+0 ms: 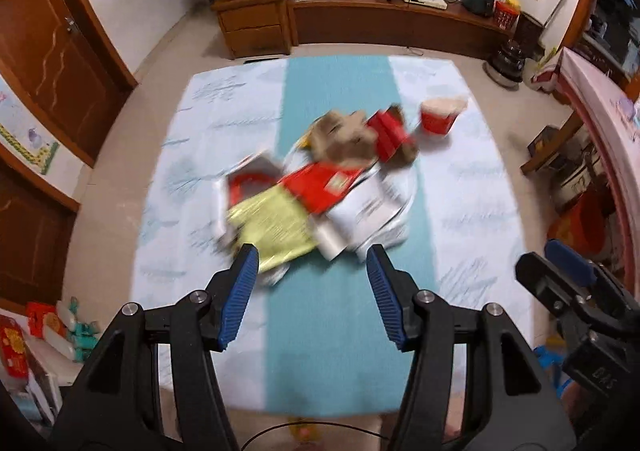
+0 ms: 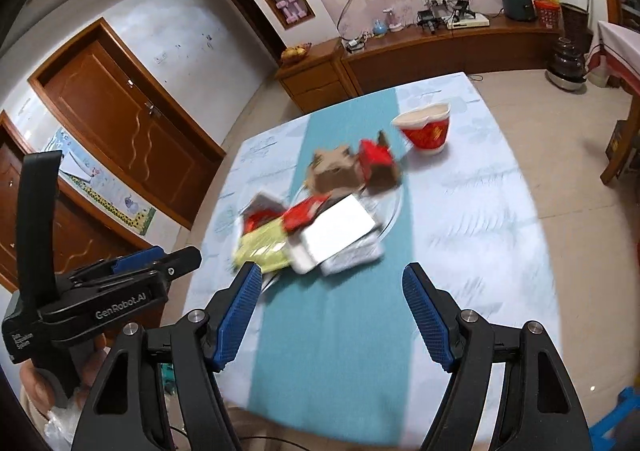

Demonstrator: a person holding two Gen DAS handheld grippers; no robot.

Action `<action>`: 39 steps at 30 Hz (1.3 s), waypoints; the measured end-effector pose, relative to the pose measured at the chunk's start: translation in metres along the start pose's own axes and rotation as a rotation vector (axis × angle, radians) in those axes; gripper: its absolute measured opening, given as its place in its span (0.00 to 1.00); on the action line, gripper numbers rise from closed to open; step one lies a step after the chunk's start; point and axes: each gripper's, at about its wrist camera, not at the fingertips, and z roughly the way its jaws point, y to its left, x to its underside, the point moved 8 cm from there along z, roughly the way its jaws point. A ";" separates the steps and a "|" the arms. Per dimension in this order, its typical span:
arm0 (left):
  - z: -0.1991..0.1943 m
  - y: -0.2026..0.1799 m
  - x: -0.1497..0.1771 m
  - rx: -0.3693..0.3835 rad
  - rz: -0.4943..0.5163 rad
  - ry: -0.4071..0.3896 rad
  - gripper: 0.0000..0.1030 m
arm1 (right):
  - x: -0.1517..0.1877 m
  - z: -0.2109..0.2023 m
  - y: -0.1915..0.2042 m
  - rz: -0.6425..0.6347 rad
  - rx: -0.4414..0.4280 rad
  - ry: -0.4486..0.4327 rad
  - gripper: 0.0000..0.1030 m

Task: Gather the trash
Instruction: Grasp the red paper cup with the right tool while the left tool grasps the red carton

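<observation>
Trash pile: jumble of blurred wrappers and boxes mid-table, straddling the teal stripe; too smeared to sort piece by piece.
Yellow bit: crinkly yellow-green foil packet at 7 o'clock of the pile, nearest the left tool.
Red bits: flat red packet dead centre, small red carton at 1 o'clock.
Brown bit: crumpled brown paper lump at 12 o'clock, touching the red carton.
White bit: white flat box at 5 o'clock, overlapping the red packet.
Plate: clear glass dish under the heap, rim peeking out at 3 o'clock.
Cup: red-and-white paper bowl cup standing apart, 2 o'clock of the pile.
Table: pale blue cloth with teal centre band.
Left gripper: jaws parted partway, nothing between them, hanging just short of the pile.
Right gripper: spread wide, empty too, above the teal band at 6 o'clock of the heap.
Background: wooden TV cabinet along the far wall.
</observation>
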 end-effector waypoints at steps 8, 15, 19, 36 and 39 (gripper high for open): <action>0.079 -0.070 -0.102 -0.027 -0.046 0.047 0.52 | -0.128 0.079 -0.102 0.048 0.021 0.064 0.73; 0.159 -0.084 -0.136 -0.007 -0.129 0.152 0.52 | -0.177 0.177 -0.161 0.309 -0.026 0.160 0.73; 0.184 -0.084 -0.140 -0.021 -0.148 0.174 0.52 | -0.187 0.222 -0.181 0.429 -0.012 0.219 0.73; 0.266 -0.117 -0.131 0.020 -0.170 0.324 0.52 | -0.159 0.264 -0.216 0.390 -0.005 0.308 0.26; 0.280 -0.124 -0.129 0.004 -0.157 0.338 0.52 | -0.152 0.252 -0.218 0.378 -0.016 0.310 0.26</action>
